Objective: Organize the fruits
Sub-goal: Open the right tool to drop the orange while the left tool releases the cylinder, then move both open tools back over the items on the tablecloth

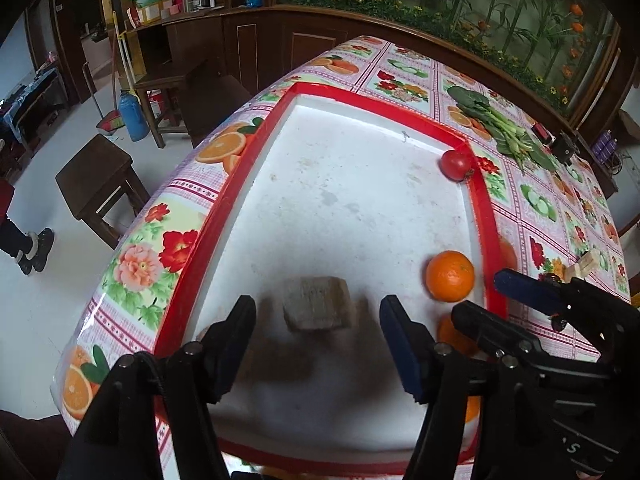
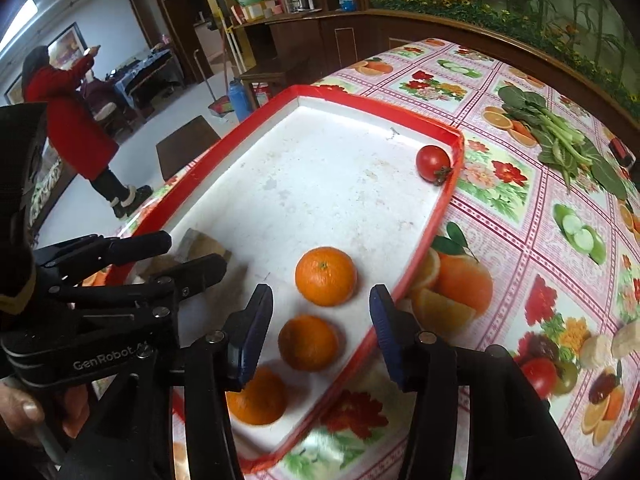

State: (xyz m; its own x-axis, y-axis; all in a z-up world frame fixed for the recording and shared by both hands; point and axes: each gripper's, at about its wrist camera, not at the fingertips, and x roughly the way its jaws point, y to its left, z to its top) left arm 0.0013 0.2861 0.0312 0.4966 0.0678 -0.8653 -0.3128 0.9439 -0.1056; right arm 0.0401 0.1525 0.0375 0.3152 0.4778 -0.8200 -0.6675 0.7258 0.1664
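Note:
A white tray with a red rim (image 1: 482, 216) (image 2: 424, 240) lies on the flowered tablecloth. Three oranges sit in its near right part: one (image 2: 325, 276) (image 1: 450, 276) farthest, a second (image 2: 308, 343) and a third (image 2: 257, 397) closer. A red tomato (image 2: 433, 163) (image 1: 456, 165) rests in the far right corner. A grey-brown block (image 1: 317, 307) (image 2: 202, 246) lies in the tray. My left gripper (image 1: 318, 344) is open over the tray, just before the block. My right gripper (image 2: 322, 332) is open and empty above the second orange.
Leafy greens (image 2: 560, 140) (image 1: 500, 126) lie on the table right of the tray. Pale pieces (image 2: 608, 346) sit at the right edge. Wooden stools (image 1: 100, 184) stand left of the table. A person in red (image 2: 76, 128) stands on the floor.

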